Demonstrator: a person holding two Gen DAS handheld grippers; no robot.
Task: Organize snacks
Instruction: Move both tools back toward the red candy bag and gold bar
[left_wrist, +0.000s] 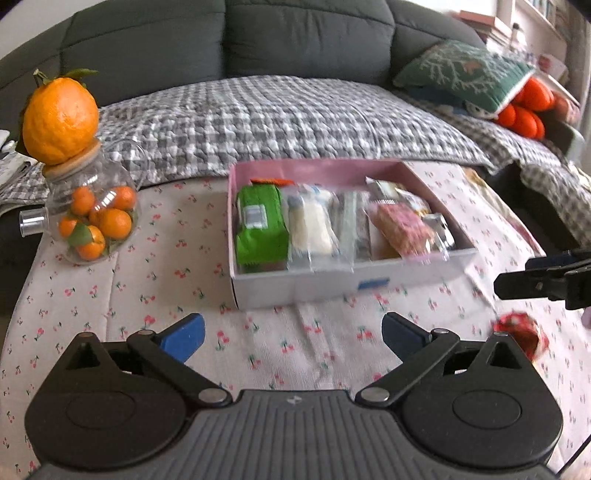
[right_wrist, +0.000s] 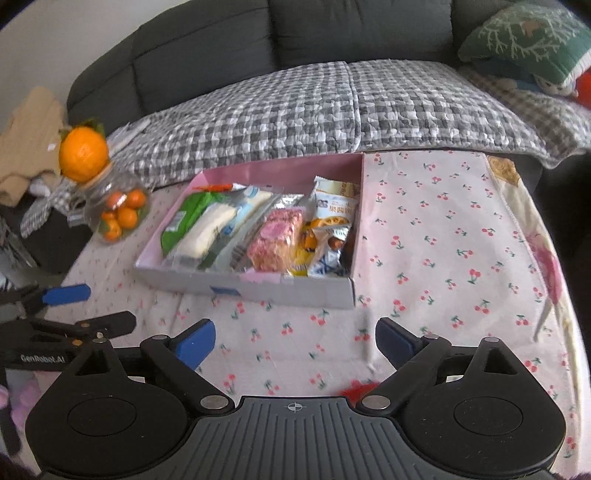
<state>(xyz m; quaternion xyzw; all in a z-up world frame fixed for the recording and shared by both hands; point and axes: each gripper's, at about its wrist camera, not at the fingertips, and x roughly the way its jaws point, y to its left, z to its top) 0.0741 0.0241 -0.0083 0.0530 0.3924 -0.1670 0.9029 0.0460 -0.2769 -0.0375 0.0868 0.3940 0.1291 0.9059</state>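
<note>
**Box nearly full, one red snack left on the cloth**

I hold both sets of jaws released and empty above the cherry-print bench (left_wrist: 155, 280). My left gripper (left_wrist: 291, 334) and my right gripper (right_wrist: 295, 338) each stand wide, with nothing between the blue pads. Straight ahead of both sits the pink-lined box (left_wrist: 332, 170), packed side by side with wrapped snacks: a green packet (left_wrist: 260, 229) at its left end, a white bar (left_wrist: 312, 229) next to it, a pink crisped bar (right_wrist: 275, 240) and yellow-and-blue wrappers (right_wrist: 330, 225) toward its right end.

By my reading most of the sorting is done. One red-wrapped snack (left_wrist: 521, 334) lies loose on the cloth, just right of my left jaws and close under my right jaws (right_wrist: 356, 391), blurred at the frame's lower edge. It looks like the piece still to go in, though I cannot rule out others outside the frames.

Open cloth spreads right of the box. Left of it stands a glass jar of small oranges (left_wrist: 94, 218) with a large orange (left_wrist: 61, 114) balanced on top, well apart from my jaws. The bench's far edge meets the checked sofa cover (left_wrist: 280, 122).
</note>
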